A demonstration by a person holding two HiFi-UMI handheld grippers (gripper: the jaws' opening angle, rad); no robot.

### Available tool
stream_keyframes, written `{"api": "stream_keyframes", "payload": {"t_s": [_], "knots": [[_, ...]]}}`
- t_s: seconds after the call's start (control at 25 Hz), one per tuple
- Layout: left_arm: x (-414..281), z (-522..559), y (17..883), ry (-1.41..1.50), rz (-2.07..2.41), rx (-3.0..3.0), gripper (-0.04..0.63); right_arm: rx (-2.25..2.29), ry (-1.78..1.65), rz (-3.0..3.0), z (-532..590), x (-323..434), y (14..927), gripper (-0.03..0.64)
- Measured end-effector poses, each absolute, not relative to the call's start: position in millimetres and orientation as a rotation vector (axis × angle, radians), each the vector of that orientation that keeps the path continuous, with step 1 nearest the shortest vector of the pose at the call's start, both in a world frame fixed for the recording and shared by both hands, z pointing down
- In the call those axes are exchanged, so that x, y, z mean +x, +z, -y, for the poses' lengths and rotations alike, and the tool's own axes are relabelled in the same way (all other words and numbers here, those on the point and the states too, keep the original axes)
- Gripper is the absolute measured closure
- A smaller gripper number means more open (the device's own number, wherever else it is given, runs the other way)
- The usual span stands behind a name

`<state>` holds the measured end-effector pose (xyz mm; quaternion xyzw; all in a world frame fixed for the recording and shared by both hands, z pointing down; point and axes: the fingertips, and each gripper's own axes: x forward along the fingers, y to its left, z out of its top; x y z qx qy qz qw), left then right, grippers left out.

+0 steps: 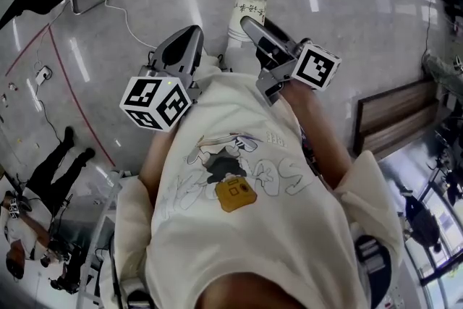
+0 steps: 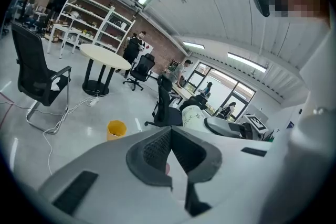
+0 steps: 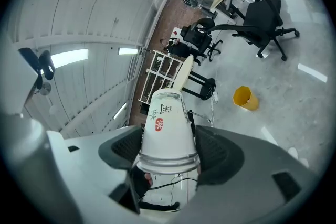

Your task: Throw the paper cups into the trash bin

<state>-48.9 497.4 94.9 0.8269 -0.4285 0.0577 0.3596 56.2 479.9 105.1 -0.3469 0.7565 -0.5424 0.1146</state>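
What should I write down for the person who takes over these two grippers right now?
Left gripper: shut, empty.
Right gripper: shut on the nested white paper cups, held in the air.
Yellow open-topped trash bin: stands on the grey floor ahead, apart from the cups.
Done: cups gripped.
Left: carry them over the bin, open the jaws.

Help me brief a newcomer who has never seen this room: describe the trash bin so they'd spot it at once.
Start at the round white table on its black pedestal. On the grey floor this side of it stands a small open-topped trash bin, alone. It is the only yellow thing there; the chairs nearby are black.
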Motion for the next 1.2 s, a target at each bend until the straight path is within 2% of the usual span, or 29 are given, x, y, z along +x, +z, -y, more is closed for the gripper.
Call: {"api": "stream_keyframes", "payload": {"t_s": [0.8,1.2], "knots": [[-10,-483,106,0.151,1.191,2.061,0.589,-1.054,-1.6,-2.246,-454,117,122,0.295],[5,-395,126,0.159,1.106,2.057,0.59,-1.054,-1.678,-2.19,-373,116,142,0.295]]}}
